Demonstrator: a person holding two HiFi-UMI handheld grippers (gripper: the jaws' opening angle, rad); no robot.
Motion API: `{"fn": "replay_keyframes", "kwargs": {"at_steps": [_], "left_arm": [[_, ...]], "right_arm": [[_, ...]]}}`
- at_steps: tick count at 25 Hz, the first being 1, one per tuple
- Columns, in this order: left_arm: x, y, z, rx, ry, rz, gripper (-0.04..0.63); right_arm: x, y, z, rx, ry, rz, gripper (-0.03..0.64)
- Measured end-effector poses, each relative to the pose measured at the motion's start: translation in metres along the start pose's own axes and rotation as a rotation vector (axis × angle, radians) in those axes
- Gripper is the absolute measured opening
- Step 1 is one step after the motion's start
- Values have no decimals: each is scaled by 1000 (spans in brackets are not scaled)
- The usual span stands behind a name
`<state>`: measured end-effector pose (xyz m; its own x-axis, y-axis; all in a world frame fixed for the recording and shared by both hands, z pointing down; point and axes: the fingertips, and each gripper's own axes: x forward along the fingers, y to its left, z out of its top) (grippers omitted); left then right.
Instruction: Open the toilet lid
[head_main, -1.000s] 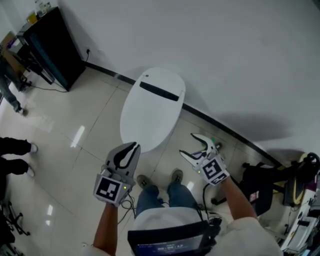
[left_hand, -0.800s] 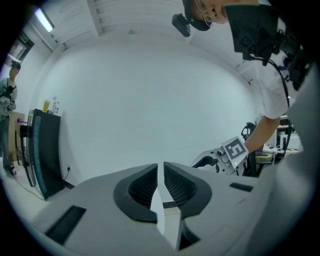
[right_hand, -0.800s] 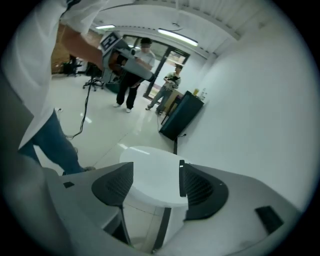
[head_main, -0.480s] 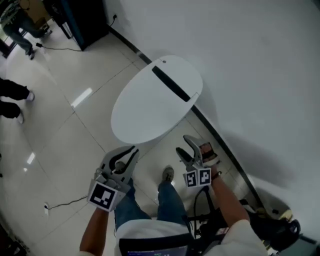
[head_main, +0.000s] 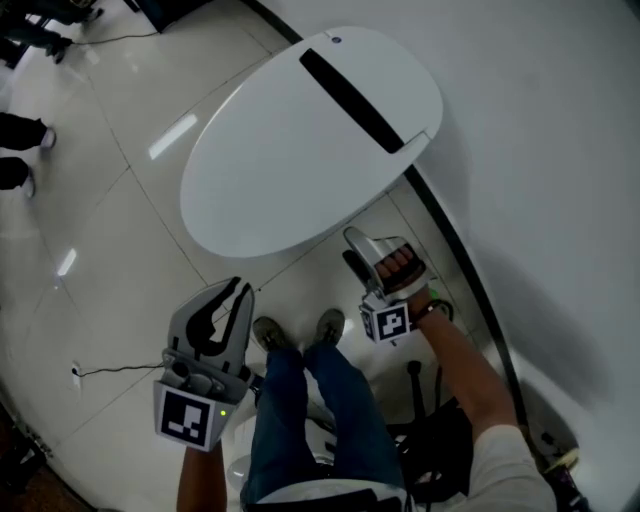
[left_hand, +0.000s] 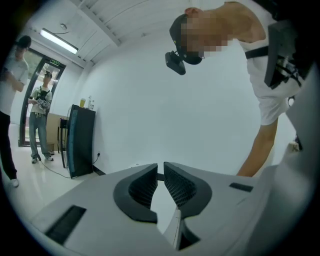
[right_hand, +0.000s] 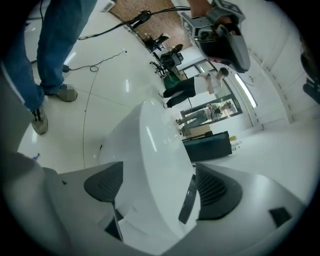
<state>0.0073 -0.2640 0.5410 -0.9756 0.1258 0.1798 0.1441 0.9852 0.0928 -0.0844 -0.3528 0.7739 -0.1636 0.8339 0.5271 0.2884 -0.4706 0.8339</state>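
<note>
Left gripper (head_main: 235, 290) low beside person's legs (head_main: 300, 400): jaws all but together, nothing between, short of toilet lid (head_main: 300, 140). Right gripper (head_main: 350, 247) at lid's near right edge: jaws just been opening, now wide apart, lid rim showing between them, pads not pressing. Lid down, closed. Glossy white tile floor (head_main: 110, 210). White wall (head_main: 540, 150) behind. Black cabinet (left_hand: 80, 142) farther off.

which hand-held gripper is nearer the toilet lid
Right. The right hand-held gripper is by the toilet lid's side; its jaws have just been opening, nothing gripped between them. The left hand-held gripper hangs back off its front end.
</note>
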Motion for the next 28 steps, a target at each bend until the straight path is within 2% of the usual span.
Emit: {"fn": "replay_keyframes", "kwargs": {"at_steps": [4, 11, 14, 17, 20, 28], "left_arm": [[4, 11, -39, 25, -4, 59, 31], [-19, 26, -83, 19, 12, 88, 29], [-23, 24, -93, 15, 14, 82, 31], [-26, 23, -101, 15, 14, 74, 31], [-31, 21, -99, 11, 12, 68, 29], [-47, 33, -86, 26, 11, 69, 29]], "right_arm": [[47, 35, -16, -100, -38, -39, 462], [91, 42, -15, -206, -37, -131, 462], [95, 38, -18, -191, -20, -141, 462], [95, 37, -19, -154, 3, -111, 453], [85, 29, -17, -131, 6, -80, 375], [64, -9, 5, -51, 18, -51, 359]]}}
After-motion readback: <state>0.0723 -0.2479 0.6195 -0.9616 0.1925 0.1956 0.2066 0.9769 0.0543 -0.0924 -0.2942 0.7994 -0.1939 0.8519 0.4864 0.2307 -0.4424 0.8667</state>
